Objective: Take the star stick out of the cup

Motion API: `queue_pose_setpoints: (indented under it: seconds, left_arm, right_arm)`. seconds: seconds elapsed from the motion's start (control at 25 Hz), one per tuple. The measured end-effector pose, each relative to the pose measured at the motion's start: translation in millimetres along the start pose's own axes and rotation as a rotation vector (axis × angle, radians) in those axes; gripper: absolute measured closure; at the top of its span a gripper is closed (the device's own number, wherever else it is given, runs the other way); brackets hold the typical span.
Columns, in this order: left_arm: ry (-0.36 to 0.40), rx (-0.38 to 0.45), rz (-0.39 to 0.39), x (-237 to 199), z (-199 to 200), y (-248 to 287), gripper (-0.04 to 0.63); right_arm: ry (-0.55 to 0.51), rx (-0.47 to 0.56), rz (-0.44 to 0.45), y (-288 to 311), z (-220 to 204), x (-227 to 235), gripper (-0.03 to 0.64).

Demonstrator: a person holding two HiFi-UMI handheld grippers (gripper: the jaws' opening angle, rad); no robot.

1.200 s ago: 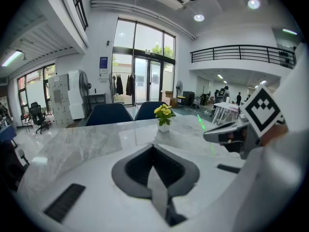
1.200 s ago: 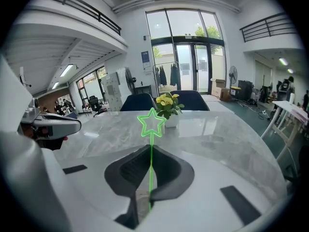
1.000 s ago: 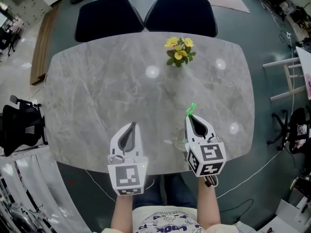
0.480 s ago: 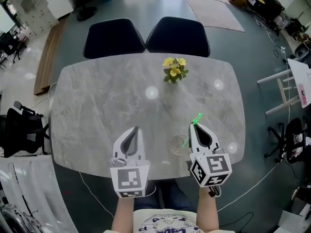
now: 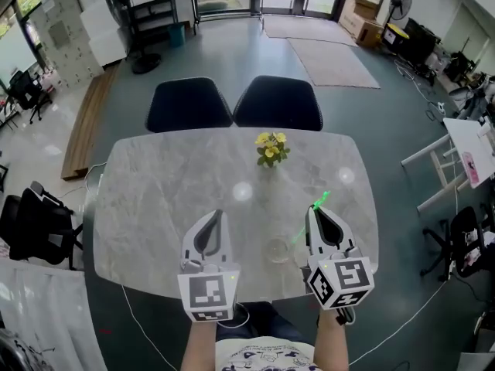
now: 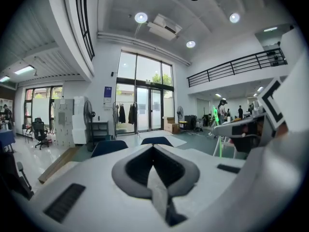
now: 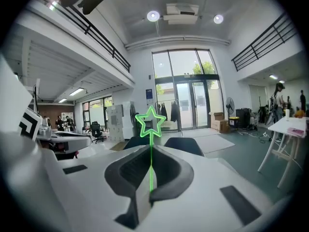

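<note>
My right gripper [image 5: 314,210] is shut on the thin green star stick [image 5: 308,219], gripping its stem. The star [image 7: 151,122] stands upright just above the closed jaws in the right gripper view. A clear glass cup [image 5: 276,250] sits on the grey marble table [image 5: 155,199], down and to the left of that gripper. The stick's lower end shows just right of the cup's rim. Whether it is clear of the cup, I cannot tell. My left gripper [image 5: 214,216] hovers to the left of the cup, its jaws [image 6: 153,149] shut on nothing.
A small pot of yellow flowers [image 5: 268,148] stands near the table's far edge. Two dark chairs [image 5: 232,103] are tucked in behind it. A white side table [image 5: 464,141] and cables lie on the floor to the right.
The head view has pulled back and shows more of the room. My right gripper has carried the star stick to the right of the cup. The left gripper has stayed beside it.
</note>
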State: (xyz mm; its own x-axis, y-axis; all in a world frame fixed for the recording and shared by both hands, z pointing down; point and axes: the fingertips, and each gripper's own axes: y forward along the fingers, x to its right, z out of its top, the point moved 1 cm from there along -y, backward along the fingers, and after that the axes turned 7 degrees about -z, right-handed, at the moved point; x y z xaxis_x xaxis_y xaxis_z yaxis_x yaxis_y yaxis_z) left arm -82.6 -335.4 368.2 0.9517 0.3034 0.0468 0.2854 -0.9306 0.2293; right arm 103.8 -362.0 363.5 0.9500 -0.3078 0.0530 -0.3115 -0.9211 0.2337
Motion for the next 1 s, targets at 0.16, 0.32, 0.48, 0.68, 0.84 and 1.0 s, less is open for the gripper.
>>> queue_pose_setpoints:
  seconds: [0.16,0.32,0.48,0.68,0.84,1.0]
  left_arm:
    - [0.009,0.053,0.013,2.3,25.9,-8.5,0.595]
    - [0.007,0.103,0.027,5.6,49.4,-17.6,0.595]
    - [0.051,0.143,0.032,8.4,68.0,-26.0,0.595]
    - [0.086,0.186,0.045,8.5,86.0,-36.5,0.595]
    - [0.081,0.208,0.061,6.9,96.3,-42.3,0.595]
    - [0.095,0.216,0.074,2.4,99.0,-47.5,0.595]
  right_arm:
    - [-0.009,0.055,0.0,-10.5,23.1,0.0,0.594]
    - [-0.02,0.103,-0.002,-20.7,42.6,0.8,0.594]
    - [-0.022,0.151,-0.005,-31.5,60.2,1.8,0.594]
    - [-0.023,0.194,-0.001,-39.3,76.2,1.4,0.594]
    - [-0.026,0.217,0.005,-40.3,85.9,1.1,0.594]
    - [-0.033,0.226,0.009,-41.6,91.0,-0.8,0.594]
